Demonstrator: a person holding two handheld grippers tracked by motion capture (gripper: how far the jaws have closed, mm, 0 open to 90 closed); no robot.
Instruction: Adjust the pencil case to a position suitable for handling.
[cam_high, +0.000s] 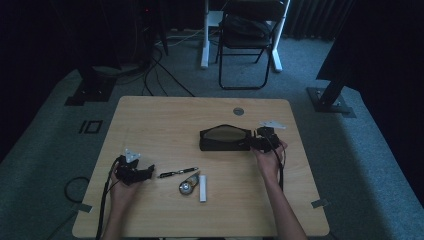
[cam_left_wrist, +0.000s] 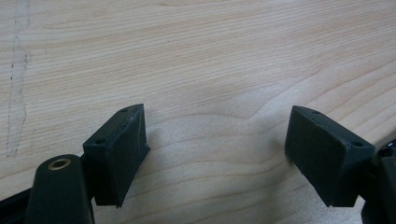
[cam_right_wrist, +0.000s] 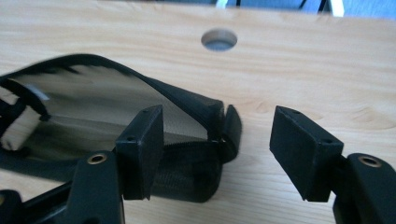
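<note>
The pouch (cam_high: 225, 138), a black zip case with a mesh top panel, lies open-mouthed right of centre on the counter (cam_high: 165, 115), its right end at the right tongs (cam_high: 258, 140). In the right gripper view the pouch (cam_right_wrist: 140, 135) sits partly between the open jaws: the left jaw overlaps the zipped edge near the end tab, the right jaw stands apart over bare wood, so nothing is clamped yet. Risk: if these tongs close from here they likely catch only the soft corner or the tab, and the fabric may fold, slip out, or drag the whole pouch sideways, since it looks light and floppy. A push forward instead of a pinch could shove it toward the cable hole (cam_right_wrist: 219, 39). Something pale and white shows inside at the far end, too blurred to name; tipping the pouch could spill it. The mouth sags a bit, so the opening may collapse if pulled from one end only. Left tongs (cam_high: 145, 172) rest low near the left front, jaws wide apart and empty over plain wood in the left gripper view. A pen (cam_high: 177, 172), a round tape-like item (cam_high: 188, 187) and a white stick (cam_high: 203, 187) lie just right of them, well apart from the pouch; a careless reach could knock the pen rolling.
</note>
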